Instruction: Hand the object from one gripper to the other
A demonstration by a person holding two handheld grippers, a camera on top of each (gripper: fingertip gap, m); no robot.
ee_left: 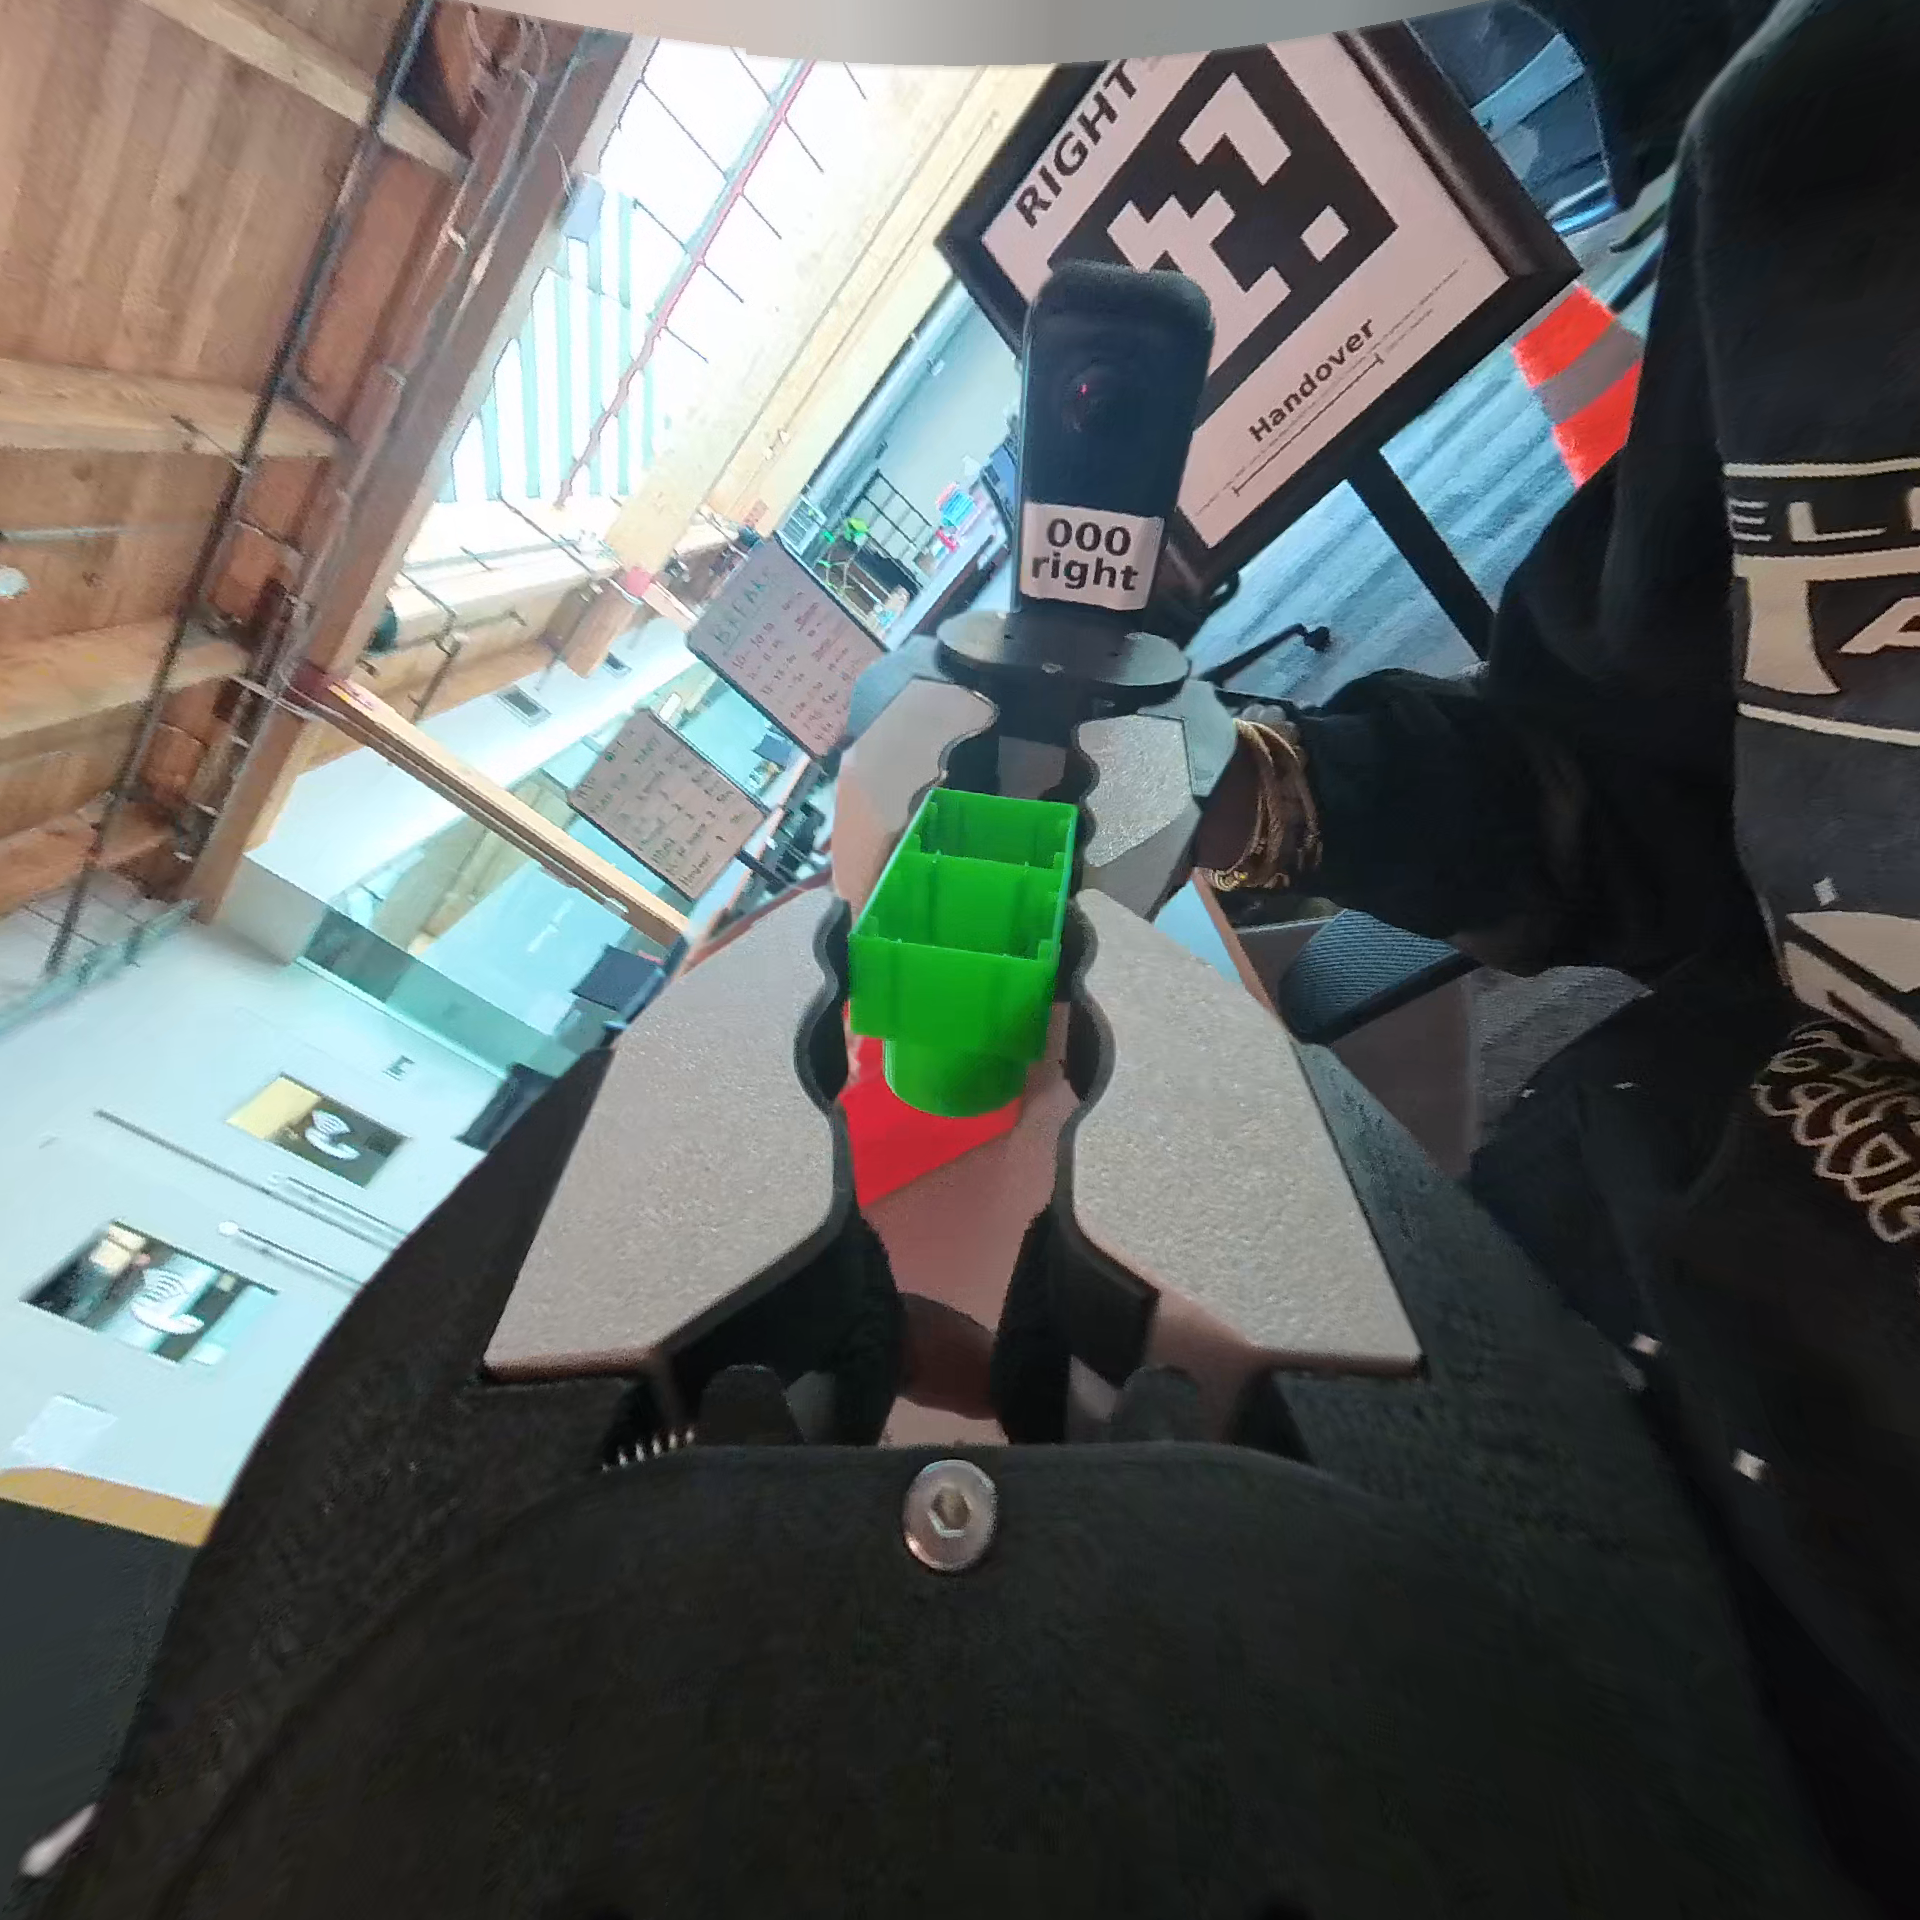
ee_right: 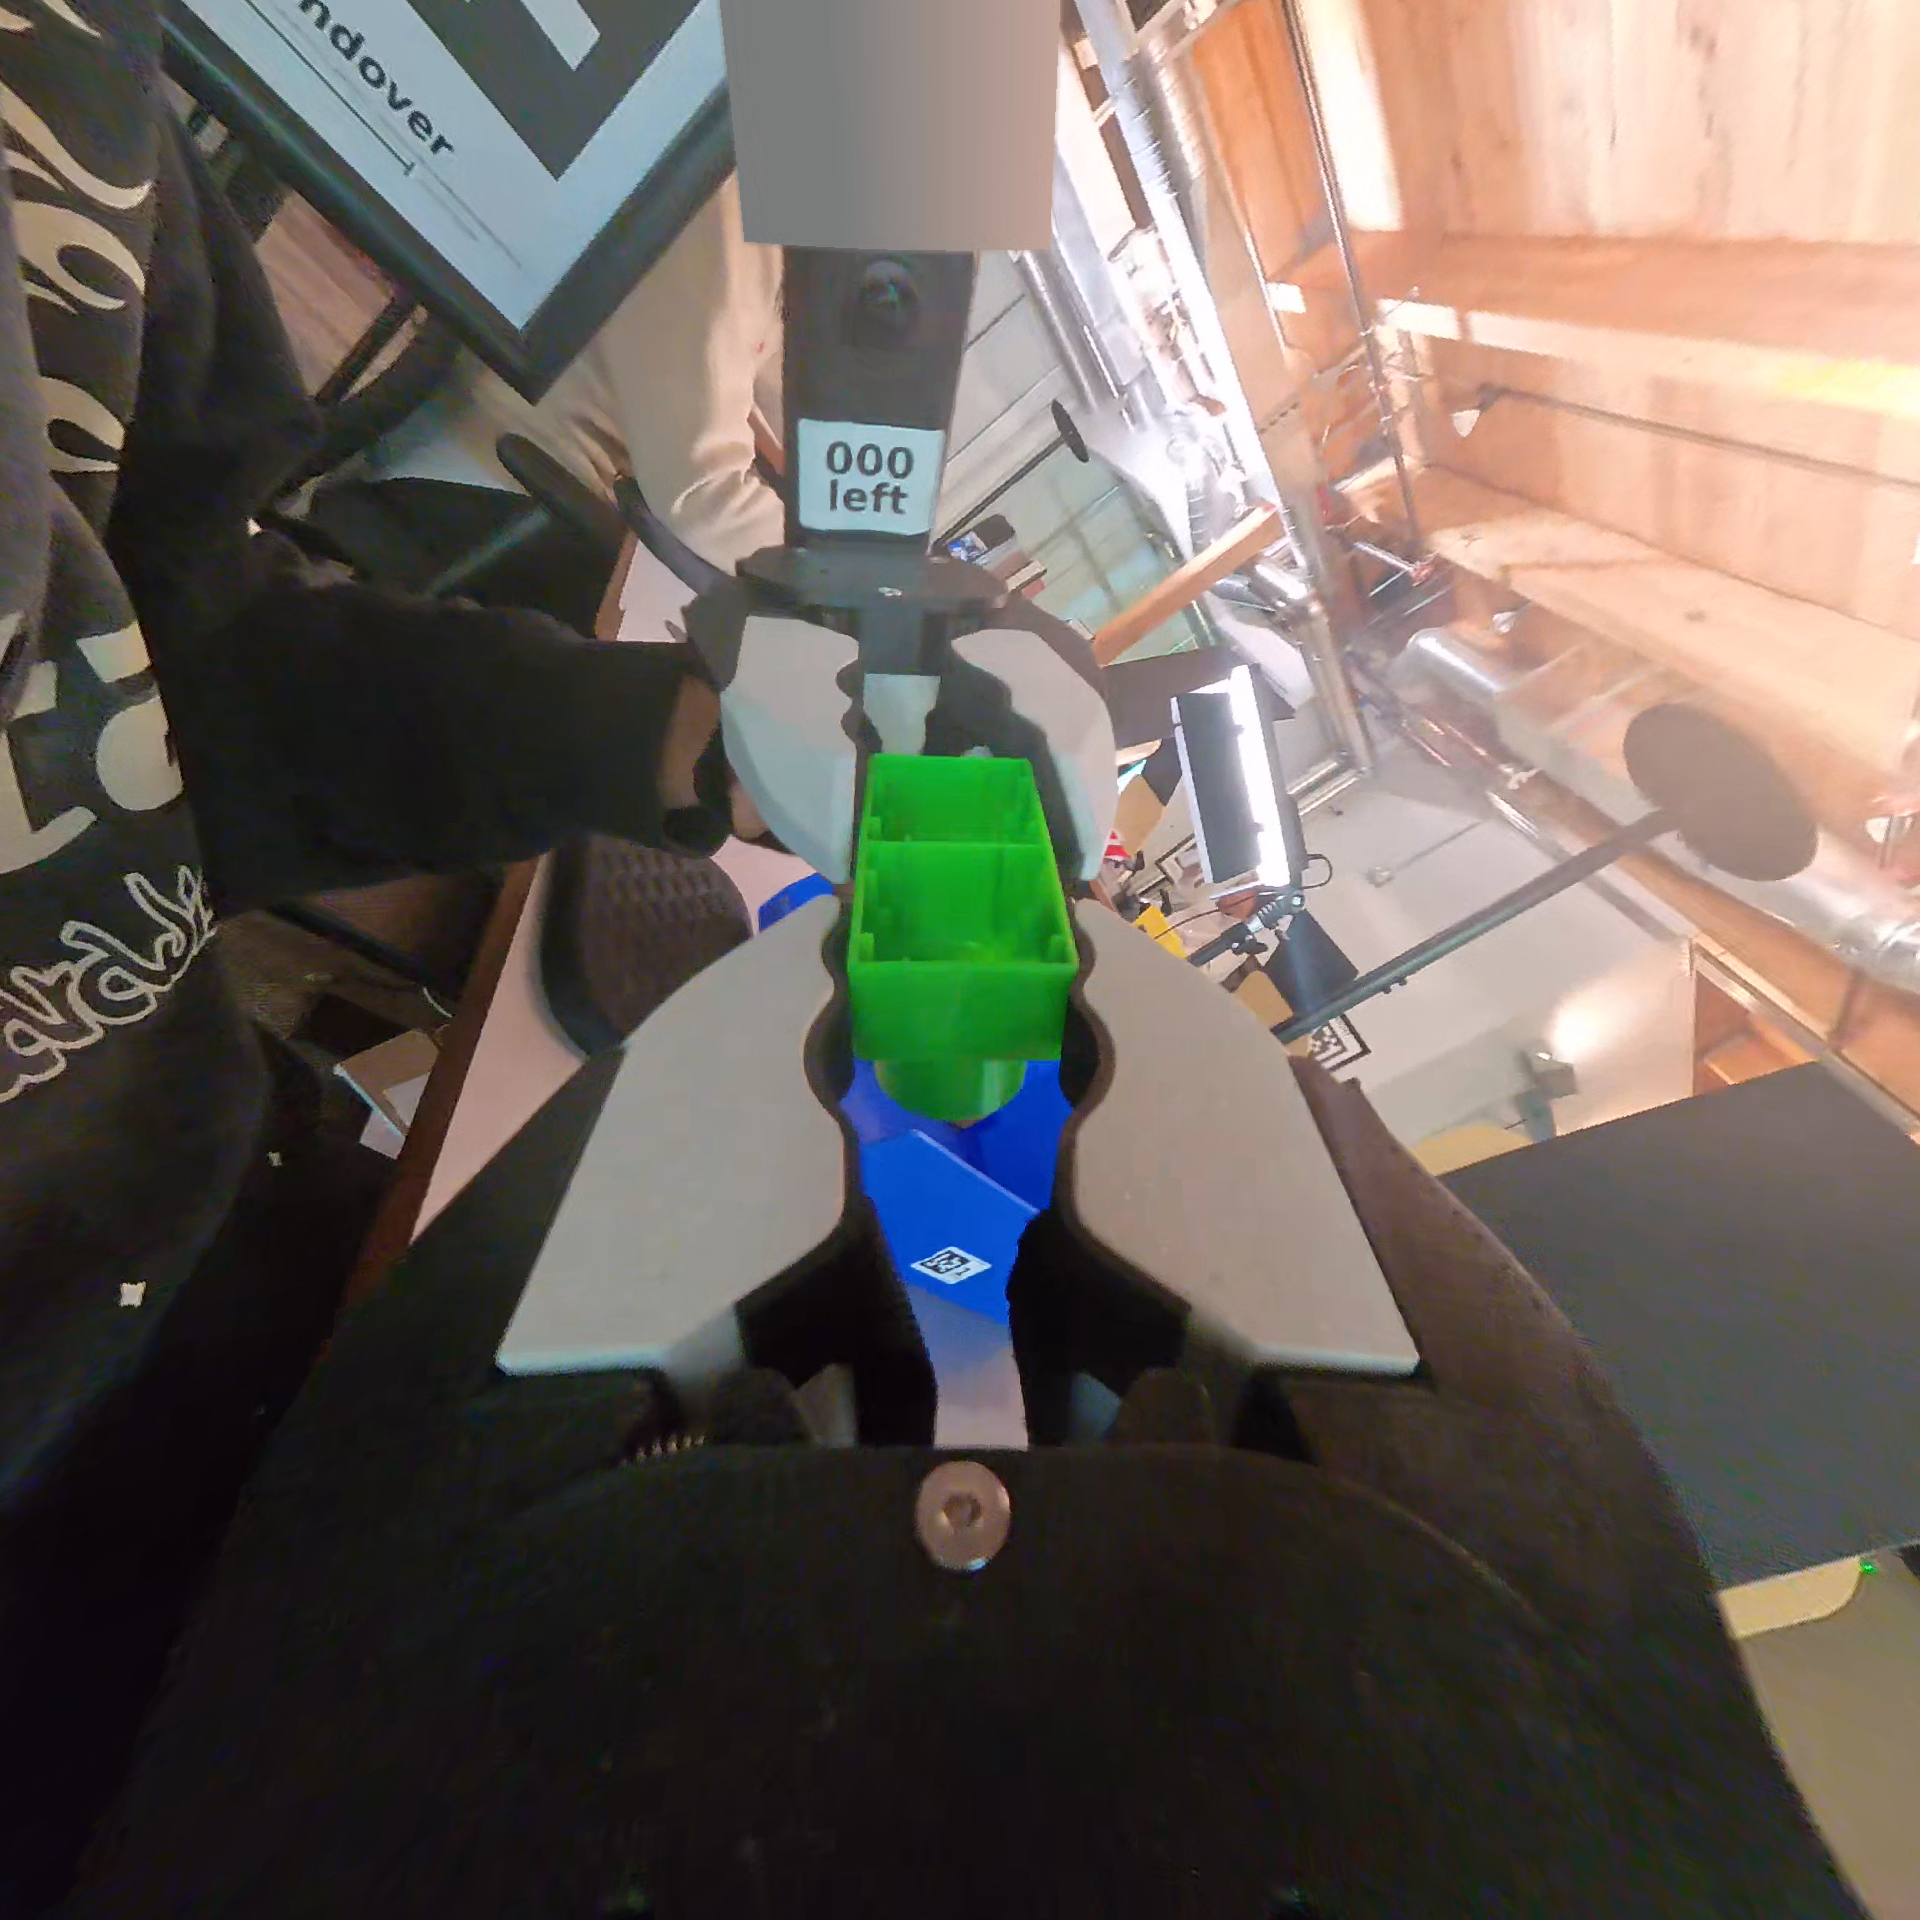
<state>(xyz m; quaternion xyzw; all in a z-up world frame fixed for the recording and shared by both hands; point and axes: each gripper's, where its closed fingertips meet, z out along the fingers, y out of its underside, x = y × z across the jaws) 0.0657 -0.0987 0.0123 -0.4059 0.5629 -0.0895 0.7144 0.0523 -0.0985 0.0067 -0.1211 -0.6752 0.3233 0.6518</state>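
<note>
A bright green two-cell brick (ee_left: 961, 935) with a round stud underneath is held in the air between both grippers, open side up. My left gripper (ee_left: 956, 940) is shut on its near end in the left wrist view. The right gripper (ee_left: 997, 821) faces it and grips the far end. In the right wrist view the same brick (ee_right: 961, 935) sits between my right gripper's (ee_right: 961, 940) fingers, which press on both of its sides. The left gripper (ee_right: 956, 821) closes on the other end. A gloved hand (ee_right: 468, 727) holds the left gripper.
A person in a black printed sweatshirt (ee_left: 1714, 831) stands close on one side. Below the brick lie a red piece (ee_left: 925, 1143) and blue blocks (ee_right: 956, 1195) on a pale table (ee_right: 478, 1091). A framed marker sign (ee_left: 1247, 260) and an orange cone (ee_left: 1579, 395) stand behind.
</note>
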